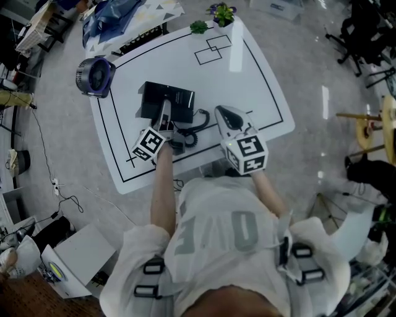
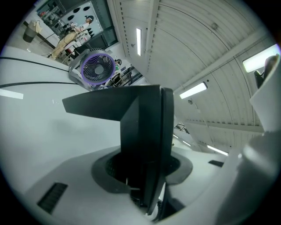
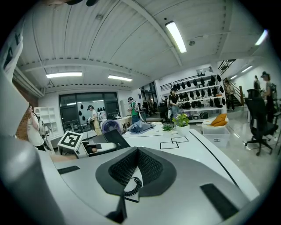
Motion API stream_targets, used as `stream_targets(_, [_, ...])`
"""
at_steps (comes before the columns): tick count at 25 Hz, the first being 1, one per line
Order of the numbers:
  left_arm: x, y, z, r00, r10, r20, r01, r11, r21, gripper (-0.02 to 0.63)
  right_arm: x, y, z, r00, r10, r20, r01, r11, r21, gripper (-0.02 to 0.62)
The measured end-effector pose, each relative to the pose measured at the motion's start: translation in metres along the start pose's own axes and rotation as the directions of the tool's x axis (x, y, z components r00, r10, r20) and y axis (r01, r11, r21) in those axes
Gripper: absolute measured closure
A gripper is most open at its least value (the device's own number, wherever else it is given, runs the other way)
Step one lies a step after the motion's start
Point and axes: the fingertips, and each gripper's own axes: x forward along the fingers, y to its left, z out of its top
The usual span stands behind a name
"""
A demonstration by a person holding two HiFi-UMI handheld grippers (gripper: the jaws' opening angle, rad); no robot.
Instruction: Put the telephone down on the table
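Note:
A black telephone (image 1: pixel 178 101) rests low on the white table (image 1: pixel 247 86), left of centre, and its coiled cord (image 1: pixel 197 127) trails off to the right. My left gripper (image 1: pixel 164 106) reaches over the phone's near edge. In the left gripper view the black telephone (image 2: pixel 145 118) fills the gap between the jaws of the left gripper (image 2: pixel 145 163), which is shut on it. My right gripper (image 1: pixel 221 111) hovers just right of the cord with its fingertips together and nothing in them. From the right gripper (image 3: pixel 137 151) I see the telephone (image 3: pixel 115 138) and the cord (image 3: pixel 131 186).
A purple fan (image 1: pixel 93 77) stands off the table's left corner. Two potted plants (image 1: pixel 221 12) sit at the far edge, beside piled fabric (image 1: pixel 124 15). Black outlined squares (image 1: pixel 212 49) mark the far half of the table. Chairs and stands crowd the floor on the right.

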Motion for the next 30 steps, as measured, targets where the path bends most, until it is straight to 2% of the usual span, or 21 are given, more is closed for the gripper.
stream_targets(15, [0.001,0.011,-0.001,1.000,0.011,-0.003,-0.012,0.998,-0.065,0.443,0.004,-0.002,-0.006,1.000,0.004,-0.018,-0.004,1.000,-0.004,0.588])
stream_targets(30, [0.000,0.020,-0.002,1.000,0.013,0.016,-0.010,0.986,-0.164,0.443,0.006,0.001,-0.008,0.999,0.010,-0.036,-0.011,1.000,-0.009,0.588])
